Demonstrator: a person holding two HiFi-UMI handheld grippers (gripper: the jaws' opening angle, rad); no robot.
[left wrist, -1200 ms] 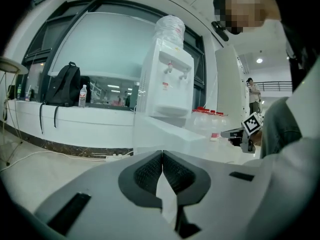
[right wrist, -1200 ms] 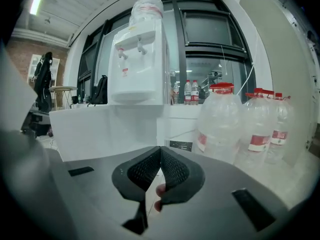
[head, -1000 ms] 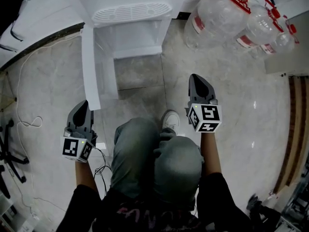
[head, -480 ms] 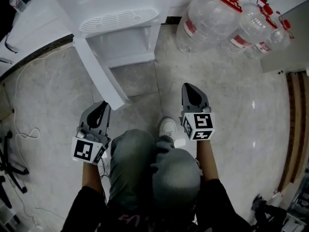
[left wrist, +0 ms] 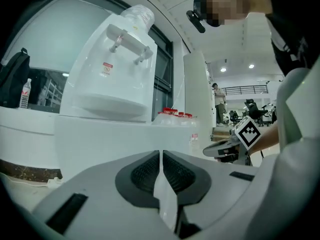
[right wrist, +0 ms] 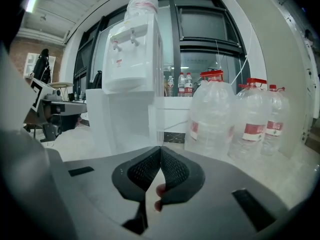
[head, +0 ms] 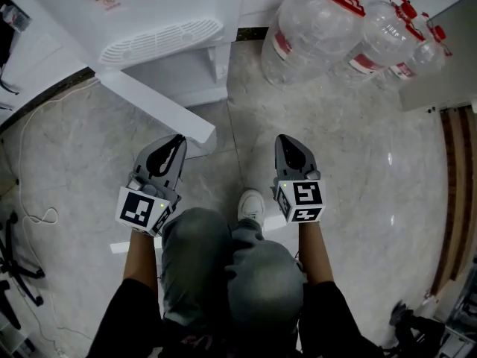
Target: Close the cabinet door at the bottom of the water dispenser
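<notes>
Standing ajar, cabinet door (head: 155, 108) sits beside left gripper (head: 177, 143).

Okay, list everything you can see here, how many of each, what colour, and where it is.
water dispenser: one, white, top left of the head view
cabinet door: one, white, standing open from the dispenser's base, free end near the left gripper
water jugs: three, clear with red caps, on the floor right of the dispenser
cable: one, white, trailing over the floor at left
floor: grey marbled tiles
shoe: one, white, between the two grippers
left gripper: one, grey, jaws together, nothing held
right gripper: one, grey, jaws together, nothing held
</notes>
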